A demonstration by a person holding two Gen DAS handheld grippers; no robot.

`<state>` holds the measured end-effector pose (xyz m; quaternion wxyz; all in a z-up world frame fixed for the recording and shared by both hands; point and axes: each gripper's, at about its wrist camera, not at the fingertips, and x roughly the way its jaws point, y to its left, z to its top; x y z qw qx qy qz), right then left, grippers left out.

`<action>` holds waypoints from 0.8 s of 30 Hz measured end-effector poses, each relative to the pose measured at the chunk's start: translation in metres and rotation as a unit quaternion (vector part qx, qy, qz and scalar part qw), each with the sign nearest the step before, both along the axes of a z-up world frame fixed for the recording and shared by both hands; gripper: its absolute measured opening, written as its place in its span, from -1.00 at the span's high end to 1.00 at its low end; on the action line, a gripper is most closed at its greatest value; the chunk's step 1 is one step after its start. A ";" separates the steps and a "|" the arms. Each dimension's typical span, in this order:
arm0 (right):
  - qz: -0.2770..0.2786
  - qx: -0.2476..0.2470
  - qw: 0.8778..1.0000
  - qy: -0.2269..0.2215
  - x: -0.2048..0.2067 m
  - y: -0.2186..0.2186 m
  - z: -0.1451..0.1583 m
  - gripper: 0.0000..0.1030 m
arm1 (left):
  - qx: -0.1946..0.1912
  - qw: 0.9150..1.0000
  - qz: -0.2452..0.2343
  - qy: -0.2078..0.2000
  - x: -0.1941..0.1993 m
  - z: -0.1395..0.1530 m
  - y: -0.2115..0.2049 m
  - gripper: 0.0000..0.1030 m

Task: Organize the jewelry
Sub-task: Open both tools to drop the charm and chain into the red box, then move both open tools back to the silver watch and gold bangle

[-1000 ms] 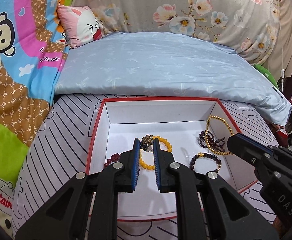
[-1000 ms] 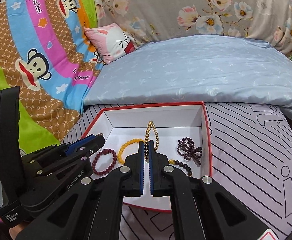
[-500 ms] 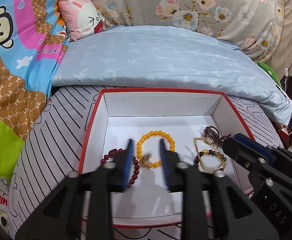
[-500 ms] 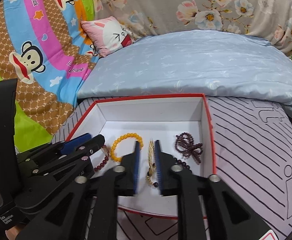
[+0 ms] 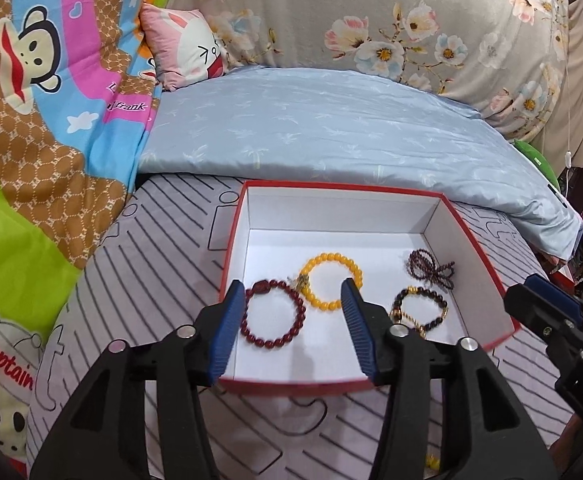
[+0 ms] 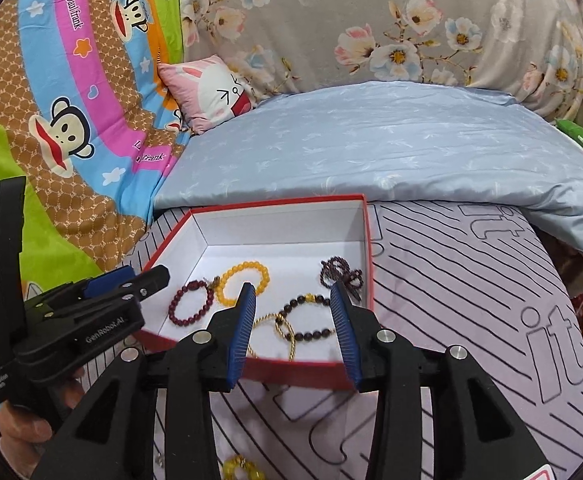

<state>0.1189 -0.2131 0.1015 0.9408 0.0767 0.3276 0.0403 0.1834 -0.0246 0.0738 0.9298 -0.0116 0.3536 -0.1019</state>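
A red box (image 5: 475, 240) with a white inside sits on the striped bed cover; it also shows in the right wrist view (image 6: 365, 248). Inside lie a dark red bead bracelet (image 5: 273, 316) (image 6: 191, 302), a yellow bead bracelet (image 5: 331, 282) (image 6: 243, 280), a small brown piece (image 5: 301, 281) between them, a purple bead bundle (image 5: 429, 268) (image 6: 341, 272), a dark bracelet with gold beads (image 5: 421, 310) (image 6: 311, 320) and a gold bead chain (image 6: 269, 332). My left gripper (image 5: 293, 322) is open and empty above the box's near edge. My right gripper (image 6: 293, 322) is open and empty there too.
A yellow bead piece (image 6: 243, 470) lies on the cover near the bottom of the right wrist view. A folded blue quilt (image 5: 331, 136) lies behind the box. A pink rabbit pillow (image 5: 183, 50) and a monkey-print blanket (image 5: 43, 92) are at the left.
Both grippers opened wide and pulled back. The brown piece dropped from the left gripper and the gold chain from the right; both now lie in the box.
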 end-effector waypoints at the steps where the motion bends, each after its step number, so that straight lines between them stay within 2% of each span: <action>1: -0.001 0.003 1.000 0.002 -0.007 -0.002 -0.001 0.25 | -0.001 1.000 0.000 -0.001 -0.004 0.000 0.002 -0.03; 8: -0.015 0.014 1.000 0.023 -0.049 -0.011 -0.018 0.25 | -0.004 1.000 -0.004 0.004 -0.045 -0.008 0.012 -0.03; 15: -0.021 0.017 0.998 0.053 -0.091 -0.011 -0.041 0.25 | -0.005 1.000 -0.009 0.028 -0.081 -0.031 0.016 -0.03; 24: -0.015 0.026 0.996 0.083 -0.123 -0.005 -0.065 0.25 | -0.017 0.998 -0.001 0.056 -0.111 -0.055 0.020 -0.03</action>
